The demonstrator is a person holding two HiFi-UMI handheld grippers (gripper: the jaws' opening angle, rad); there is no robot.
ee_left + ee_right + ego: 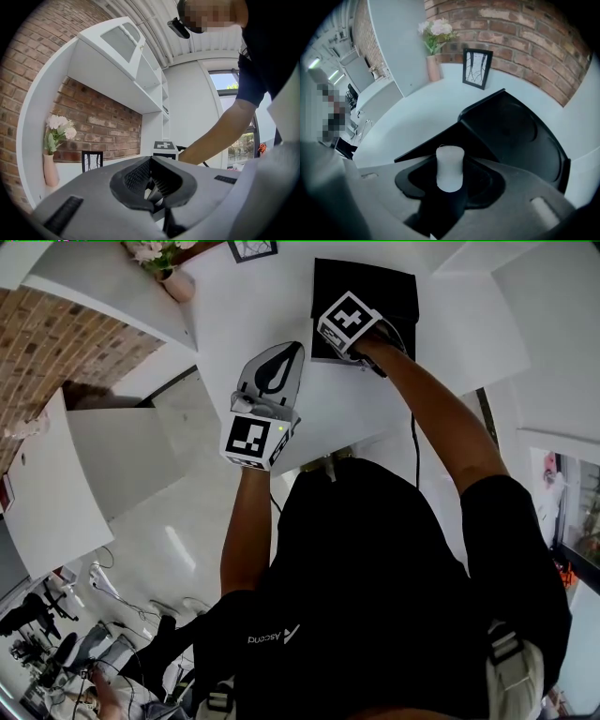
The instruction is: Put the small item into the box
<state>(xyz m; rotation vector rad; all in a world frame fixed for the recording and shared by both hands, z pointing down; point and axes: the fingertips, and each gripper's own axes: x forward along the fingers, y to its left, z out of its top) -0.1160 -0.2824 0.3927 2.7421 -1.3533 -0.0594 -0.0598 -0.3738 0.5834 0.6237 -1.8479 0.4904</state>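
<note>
While the small item [450, 164], a stubby white cylinder, stands upright between the jaws of the right gripper [450, 187], the task is roughly midway: pick-up done, placement not. The dark pads close on its lower half from both sides; its top pokes up free. No part of it touches the table or the box. The black box [520, 131] lies open at about 1 o'clock from the item, its near edge just beyond the jaw tips and a round recess showing in the floor. From the head view the right gripper sits over the box's near edge at 12 o'clock from the person, though whether the item is already above the opening I cannot tell. Left to do, as I judge it: carry the item over the opening, lower it, release. The left gripper [151, 180] hangs at 11 o'clock above the white table [408, 122], well apart from the box, jaw tips meeting, nothing between them. A picture frame [476, 68] at 12 o'clock and a vase of flowers [433, 61] at 11 o'clock stand against the brick wall.
</note>
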